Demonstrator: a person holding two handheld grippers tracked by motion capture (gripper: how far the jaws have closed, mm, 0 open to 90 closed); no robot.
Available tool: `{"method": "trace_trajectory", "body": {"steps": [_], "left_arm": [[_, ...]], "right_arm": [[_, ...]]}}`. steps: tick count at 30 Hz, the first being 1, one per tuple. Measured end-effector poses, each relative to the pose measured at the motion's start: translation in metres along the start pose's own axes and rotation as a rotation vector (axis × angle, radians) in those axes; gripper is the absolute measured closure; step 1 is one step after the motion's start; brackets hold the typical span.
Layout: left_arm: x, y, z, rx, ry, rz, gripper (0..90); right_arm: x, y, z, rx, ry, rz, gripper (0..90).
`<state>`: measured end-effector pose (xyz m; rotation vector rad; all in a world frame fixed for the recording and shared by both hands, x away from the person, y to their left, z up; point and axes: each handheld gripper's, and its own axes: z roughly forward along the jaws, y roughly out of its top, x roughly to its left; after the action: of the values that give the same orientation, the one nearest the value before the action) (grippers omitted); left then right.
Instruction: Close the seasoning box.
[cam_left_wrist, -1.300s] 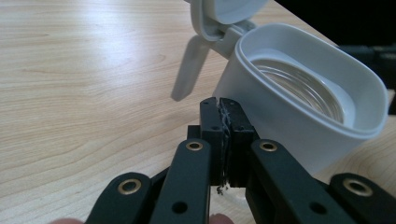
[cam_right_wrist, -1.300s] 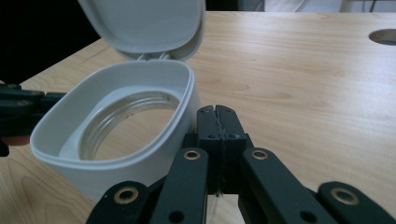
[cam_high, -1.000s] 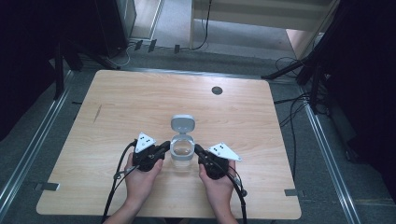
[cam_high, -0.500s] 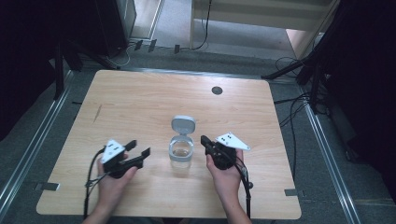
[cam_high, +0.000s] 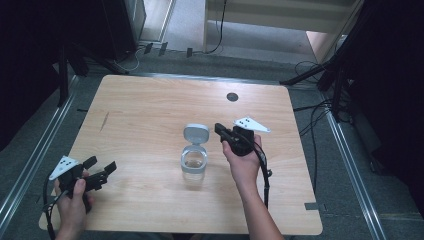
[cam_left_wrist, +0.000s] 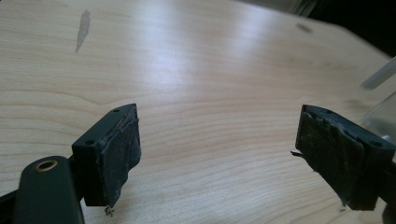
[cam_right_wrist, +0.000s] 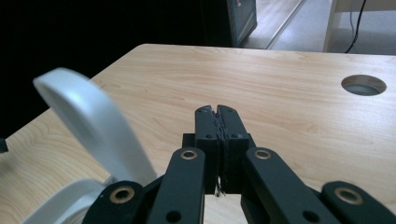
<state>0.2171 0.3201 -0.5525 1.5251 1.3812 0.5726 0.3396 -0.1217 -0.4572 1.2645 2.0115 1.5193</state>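
Observation:
A clear jar (cam_high: 193, 164) stands near the table's middle with its grey flip lid (cam_high: 196, 133) swung open and standing up behind the mouth. My right gripper (cam_high: 220, 130) is just right of the lid, shut with nothing between its jaws. In the right gripper view the jaws (cam_right_wrist: 217, 114) are pressed together and the lid (cam_right_wrist: 88, 112) rises at the left. My left gripper (cam_high: 102, 167) is at the table's front left, well away from the jar, and open. Its pads (cam_left_wrist: 119, 154) stand wide apart over bare wood, with the jar's edge (cam_left_wrist: 385, 112) at the far right.
The wooden table (cam_high: 150, 110) has a round cable hole (cam_high: 232, 96) at the back right and a dark scuff (cam_high: 104, 121) at the left. Cables trail from both grippers toward the front edge. Metal rails and dark stands surround the table.
Both grippers have let go of the jar. The left one has pulled back to the front left corner and opened. The right one has moved up beside the lid.

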Motion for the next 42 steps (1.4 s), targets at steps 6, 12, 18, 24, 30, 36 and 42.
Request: {"method": "trace_trajectory", "body": {"steps": [6, 12, 18, 24, 30, 36, 42], "left_arm": [[0.000, 0.001, 0.002, 0.025, -0.011, -0.003, 14.6], [0.001, 0.001, 0.004, 0.032, -0.024, -0.008, 15.1], [0.002, 0.002, 0.004, 0.038, -0.033, -0.007, 15.3], [0.001, 0.002, 0.004, 0.038, -0.030, -0.005, 15.4], [0.002, 0.002, 0.004, 0.039, -0.034, -0.006, 15.4], [0.001, 0.002, 0.004, 0.036, -0.027, -0.013, 15.4], [0.001, 0.001, 0.004, 0.034, -0.026, -0.013, 15.4]], "right_arm": [[0.002, 0.018, 0.010, 0.006, 0.042, -0.011, 89.3], [0.010, 0.020, 0.012, 0.003, 0.125, -0.039, 89.1], [0.021, 0.005, -0.008, 0.007, 0.185, -0.060, 89.1], [0.015, -0.010, -0.031, -0.020, 0.106, -0.087, 74.5], [-0.013, -0.023, -0.058, -0.073, 0.014, -0.050, 30.5], [-0.049, -0.044, -0.084, -0.070, -0.040, -0.024, 17.8], [-0.074, -0.067, -0.107, -0.046, -0.132, -0.005, 18.3]]}}
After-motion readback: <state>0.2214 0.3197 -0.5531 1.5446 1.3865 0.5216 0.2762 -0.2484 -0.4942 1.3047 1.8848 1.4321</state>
